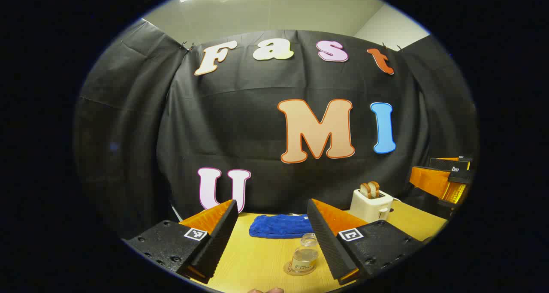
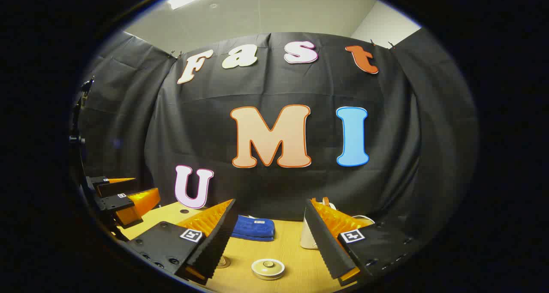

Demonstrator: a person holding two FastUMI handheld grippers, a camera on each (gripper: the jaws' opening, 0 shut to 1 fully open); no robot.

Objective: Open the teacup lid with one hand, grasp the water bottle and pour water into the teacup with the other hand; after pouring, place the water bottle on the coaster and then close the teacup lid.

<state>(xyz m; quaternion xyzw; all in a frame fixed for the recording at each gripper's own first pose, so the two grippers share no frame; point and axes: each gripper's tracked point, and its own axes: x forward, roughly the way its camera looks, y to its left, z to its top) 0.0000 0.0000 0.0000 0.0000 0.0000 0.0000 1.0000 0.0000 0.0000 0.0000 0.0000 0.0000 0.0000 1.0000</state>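
A small clear water bottle, uncapped and partly filled, stands upright on a round coaster on the wooden table. It sits low between the fingers of my left gripper, close to the right-hand finger; the gripper is open and holds nothing. In the right gripper view, a cream teacup with its knobbed lid resting on it sits on the table below my right gripper. That gripper is open too and hangs above the cup without touching it.
A folded blue towel lies near the back wall. A white toaster with bread slices stands at the back right. The other gripper shows at each view's edge. A round clear object peeks from behind a finger.
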